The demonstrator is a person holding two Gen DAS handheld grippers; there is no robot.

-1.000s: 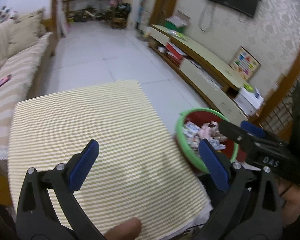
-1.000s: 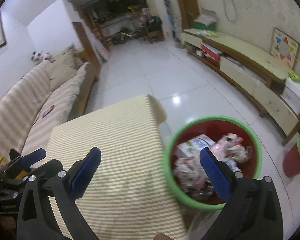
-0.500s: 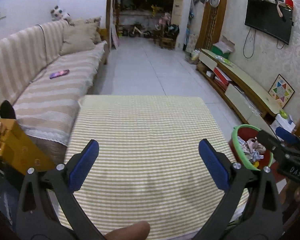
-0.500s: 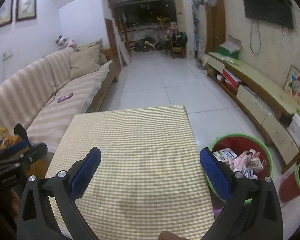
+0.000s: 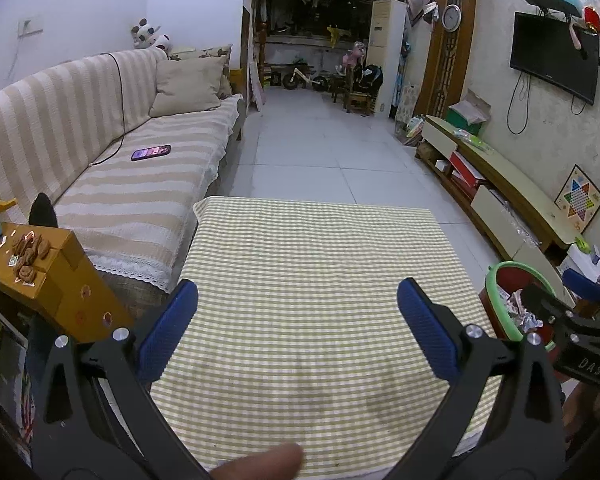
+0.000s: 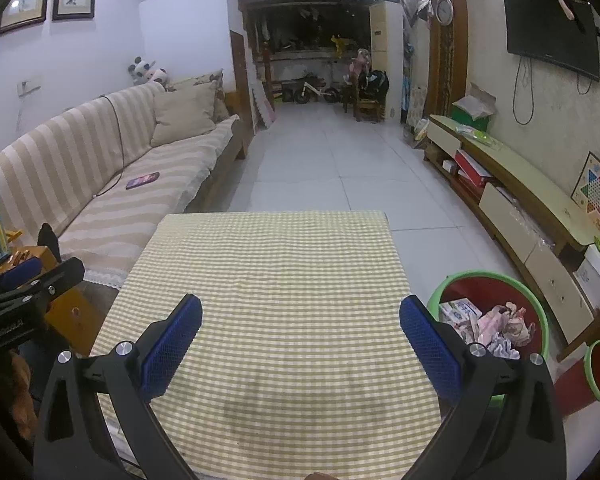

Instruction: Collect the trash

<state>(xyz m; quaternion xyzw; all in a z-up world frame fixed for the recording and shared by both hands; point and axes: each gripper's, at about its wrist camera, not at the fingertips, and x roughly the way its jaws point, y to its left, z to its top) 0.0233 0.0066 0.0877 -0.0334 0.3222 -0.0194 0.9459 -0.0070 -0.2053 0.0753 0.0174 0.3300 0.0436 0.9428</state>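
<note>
The right gripper point(image 5: 580, 304) and the picture's edge hide part of the red bin point(image 5: 512, 280). The trash point(image 6: 496, 328) inside is a crumpled pile, too small to name. The sofa point(image 6: 80, 168) runs off the left edge.

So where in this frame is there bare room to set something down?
The checked tablecloth shows nothing lying on it, from sofa side to bin side. Crowded: the green-rimmed bin is full of wrappers, and the yellow box top carries snacks. Both hand-held grippers are open.
</note>
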